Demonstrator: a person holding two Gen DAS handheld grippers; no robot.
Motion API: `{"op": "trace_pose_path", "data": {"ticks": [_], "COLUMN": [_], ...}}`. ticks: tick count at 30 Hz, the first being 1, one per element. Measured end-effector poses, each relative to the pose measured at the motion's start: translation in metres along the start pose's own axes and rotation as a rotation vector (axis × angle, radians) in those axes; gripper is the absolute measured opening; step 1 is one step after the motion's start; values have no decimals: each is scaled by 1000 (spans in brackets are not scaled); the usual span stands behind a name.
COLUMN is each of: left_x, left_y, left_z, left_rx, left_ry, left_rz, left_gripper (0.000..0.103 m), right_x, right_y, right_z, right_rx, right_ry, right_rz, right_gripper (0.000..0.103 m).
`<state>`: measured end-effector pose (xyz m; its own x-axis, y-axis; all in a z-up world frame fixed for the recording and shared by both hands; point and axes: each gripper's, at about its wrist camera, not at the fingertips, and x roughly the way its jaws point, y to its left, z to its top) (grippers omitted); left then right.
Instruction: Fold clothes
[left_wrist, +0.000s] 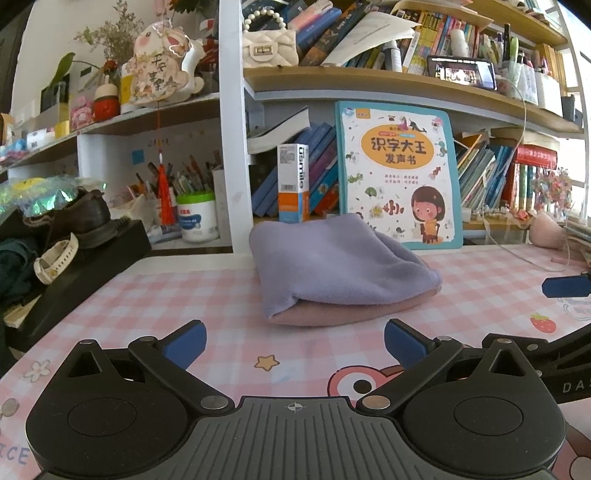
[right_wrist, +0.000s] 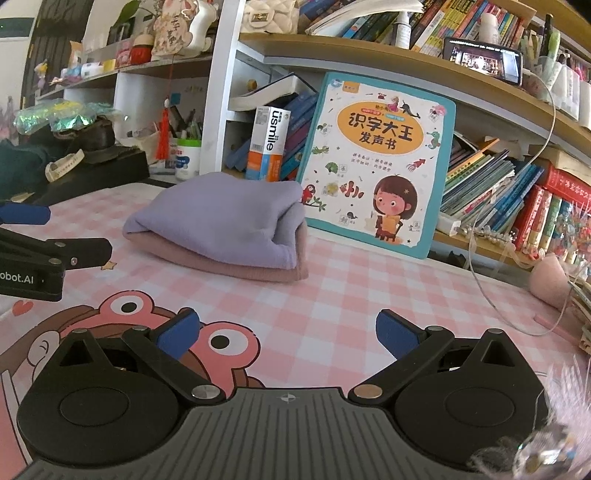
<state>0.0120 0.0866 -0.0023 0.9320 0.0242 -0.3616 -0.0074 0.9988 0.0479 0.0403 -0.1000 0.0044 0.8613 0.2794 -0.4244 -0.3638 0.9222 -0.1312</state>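
Garments stacked dead ahead of both grippers, neither one touched.

On the pink checked desk mat (left_wrist: 155, 295) a folded lavender cloth (left_wrist: 332, 258) lies on top of a folded pink cloth (left_wrist: 354, 312), just in front of the leaning picture book (left_wrist: 399, 173). The left gripper (left_wrist: 294, 341) hangs with jaws spread wide and empty, the pile straight ahead and near. The right gripper (right_wrist: 286, 332), equally agape and empty, sees the pile ahead and to its left. The stack's long axis runs across both views. The left looks slightly nearer, so it is probably the better placed to reach first.
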Motion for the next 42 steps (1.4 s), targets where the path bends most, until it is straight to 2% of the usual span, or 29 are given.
{"op": "trace_pose_path", "data": {"ticks": [8, 21, 42], "left_x": [5, 7, 10], "left_y": [6, 1, 0], "left_z": [0, 0, 1], "left_rx": [-29, 2, 9], "left_ry": [32, 38, 61], "left_rz": [-19, -11, -13], "left_gripper": [103, 103, 103], "right_x": [4, 7, 11], "right_y": [0, -12, -15], "right_z": [0, -1, 0], "right_rx": [4, 73, 82], "right_ry": [25, 47, 68], "right_rz": [-4, -6, 15], "right_gripper": [103, 103, 103]}}
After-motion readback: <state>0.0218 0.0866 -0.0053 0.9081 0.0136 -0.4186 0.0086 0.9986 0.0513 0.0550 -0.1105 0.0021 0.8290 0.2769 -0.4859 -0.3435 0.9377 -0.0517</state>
